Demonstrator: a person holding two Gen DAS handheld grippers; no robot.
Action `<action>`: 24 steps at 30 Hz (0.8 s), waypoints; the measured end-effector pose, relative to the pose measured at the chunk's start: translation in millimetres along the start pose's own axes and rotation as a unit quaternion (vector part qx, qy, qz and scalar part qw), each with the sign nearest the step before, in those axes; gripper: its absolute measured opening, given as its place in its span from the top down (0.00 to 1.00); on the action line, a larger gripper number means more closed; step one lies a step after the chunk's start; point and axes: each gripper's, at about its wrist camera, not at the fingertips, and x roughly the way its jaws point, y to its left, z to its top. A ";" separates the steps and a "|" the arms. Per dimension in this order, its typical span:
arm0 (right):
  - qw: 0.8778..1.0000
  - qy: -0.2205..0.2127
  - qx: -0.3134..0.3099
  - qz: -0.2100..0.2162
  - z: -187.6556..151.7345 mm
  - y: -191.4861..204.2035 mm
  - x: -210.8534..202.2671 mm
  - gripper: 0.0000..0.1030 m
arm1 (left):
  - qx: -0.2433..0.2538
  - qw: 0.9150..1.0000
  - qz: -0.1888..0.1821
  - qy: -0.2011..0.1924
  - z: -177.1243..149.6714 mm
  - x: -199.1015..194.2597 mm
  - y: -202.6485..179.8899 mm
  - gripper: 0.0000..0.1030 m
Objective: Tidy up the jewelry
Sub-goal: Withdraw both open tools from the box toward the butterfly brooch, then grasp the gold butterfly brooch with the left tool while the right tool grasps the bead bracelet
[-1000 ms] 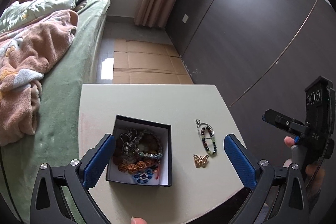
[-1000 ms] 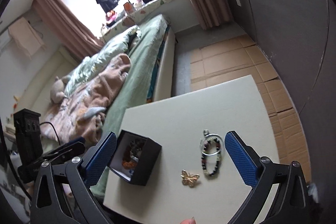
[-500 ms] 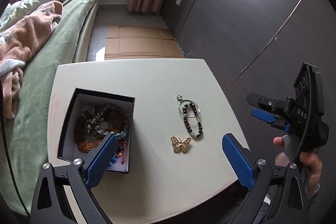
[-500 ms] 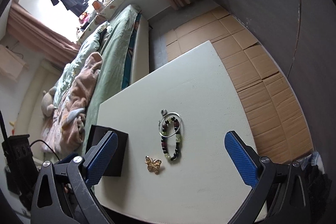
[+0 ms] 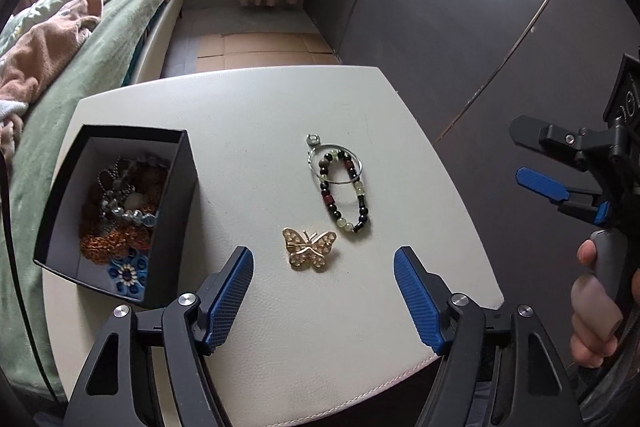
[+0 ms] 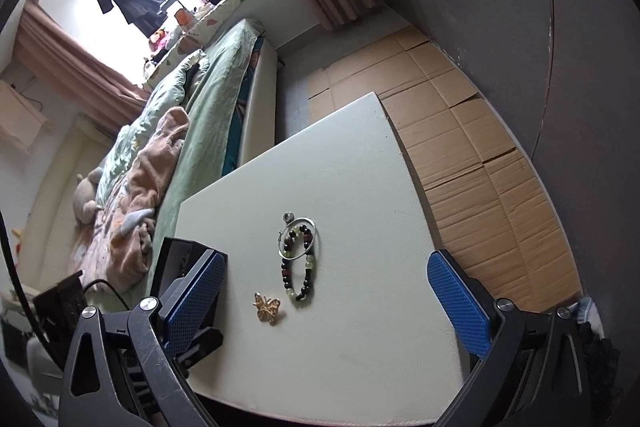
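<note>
Pointing: I have the left gripper [image 5: 324,281] angled steeply down over the near part of the white table [image 5: 256,115].
Left jaws: closing, nothing pressed between the blue pads; the gold butterfly brooch [image 5: 309,248] lies on the table just ahead of the gap.
Right gripper [image 6: 326,281]: also tilted down, jaws spread wide and empty; from the left wrist view I see it off the table's right edge, a hand [image 5: 592,311] wrapped round its handle.
Beaded bracelet [image 5: 344,189]: flat on the table beyond the brooch, near it but apart, overlapping a thin silver ring with a clasp [image 5: 313,139].
Jewelry box [image 5: 116,207]: black, open-topped, upright at the table's left side, holding a tangle of chains, orange beads and a blue flower piece [image 5: 128,271].
Edges: the box sits close to the left edge, next to the green bed [image 5: 100,39]; the table's near edge runs under my left fingers.
Open room: bare tabletop behind and right of the bracelet; flattened cardboard [image 6: 472,131] on the floor along the dark wall.
Writing: pale characters on the right gripper's black housing [image 5: 628,99], too cut off to read.
</note>
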 end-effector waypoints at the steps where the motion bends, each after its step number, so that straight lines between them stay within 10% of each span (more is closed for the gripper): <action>1: 1.000 -0.002 0.002 0.000 0.1 -2.4 -1.2 0.00 | 0.003 1.000 0.006 0.002 -0.9 4.9 -2.3 0.28; 15: 1.000 -0.011 0.014 0.002 3.3 -15.5 -9.1 0.00 | 0.031 0.996 0.083 0.030 -4.9 61.4 -6.8 0.39; 20: 1.000 -0.008 0.005 -0.002 2.6 -11.0 -3.6 0.00 | 0.027 0.996 0.085 0.030 -2.8 60.4 -2.2 0.65; 24: 1.000 0.009 0.005 -0.005 2.4 -6.4 11.5 0.18 | 0.026 0.997 0.076 0.022 -0.5 47.4 5.1 0.65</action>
